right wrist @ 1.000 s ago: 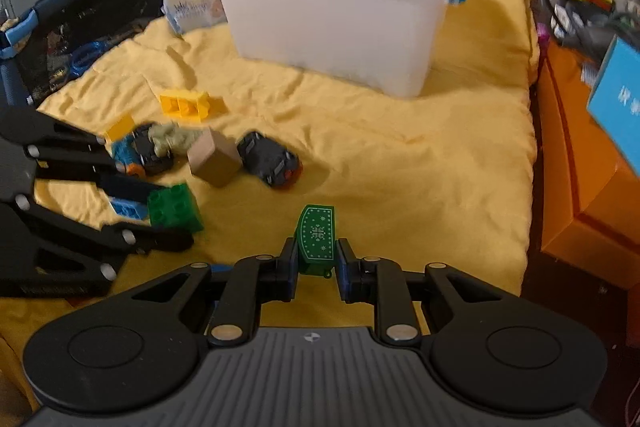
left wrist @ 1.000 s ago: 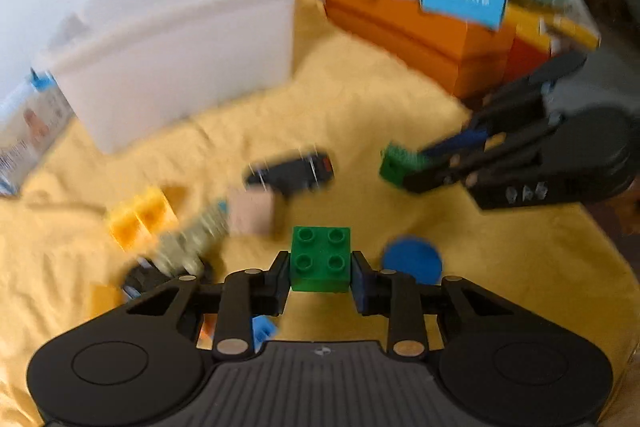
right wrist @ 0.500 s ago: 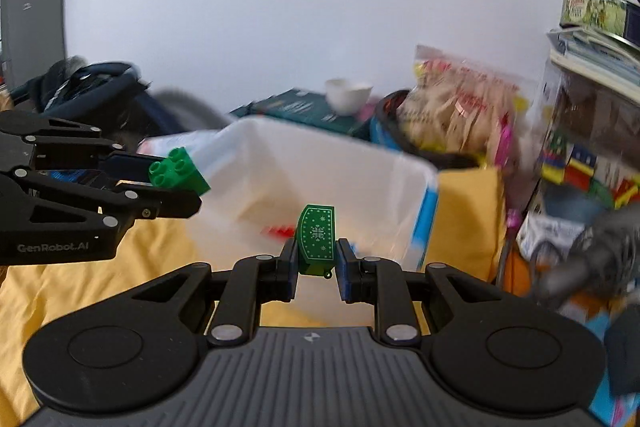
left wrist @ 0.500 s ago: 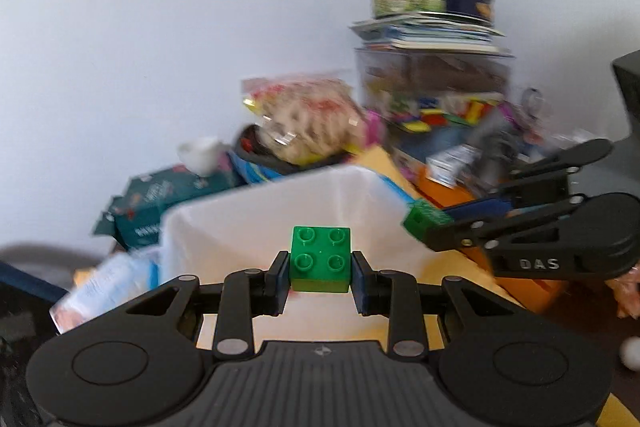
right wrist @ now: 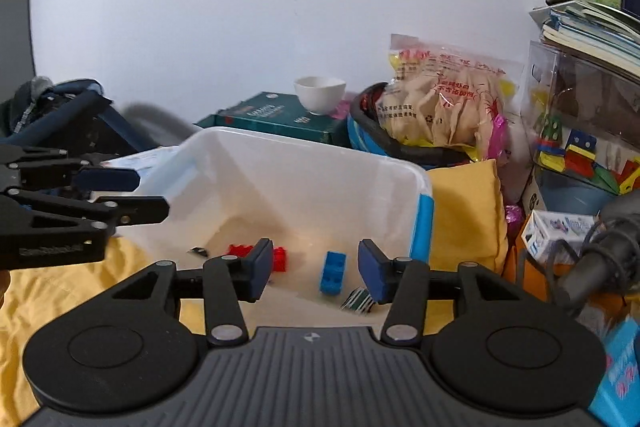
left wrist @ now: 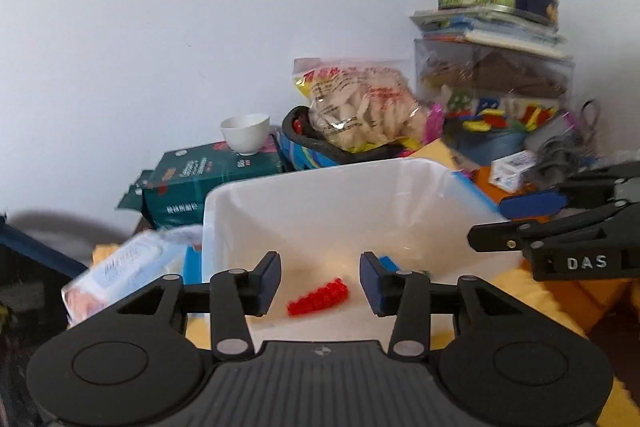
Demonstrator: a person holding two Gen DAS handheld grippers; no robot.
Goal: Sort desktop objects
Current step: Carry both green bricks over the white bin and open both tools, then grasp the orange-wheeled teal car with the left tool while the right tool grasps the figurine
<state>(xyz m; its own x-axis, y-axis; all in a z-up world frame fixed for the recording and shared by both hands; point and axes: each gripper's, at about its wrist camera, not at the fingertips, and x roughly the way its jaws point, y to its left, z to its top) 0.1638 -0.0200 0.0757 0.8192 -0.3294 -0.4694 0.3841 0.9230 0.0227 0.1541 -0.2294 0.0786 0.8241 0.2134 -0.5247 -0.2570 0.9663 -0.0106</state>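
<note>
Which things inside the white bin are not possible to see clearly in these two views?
- Red brick: right wrist view, partly behind the right gripper finger.
- Green striped piece: same view, blurred, partly behind the other finger.
- Small dark item: too small to identify.
- Bin floor: left wrist view, near part hidden by the left gripper.

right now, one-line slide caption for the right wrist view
Right tool open above the white bin, which holds a red brick and a blue brick.
</note>
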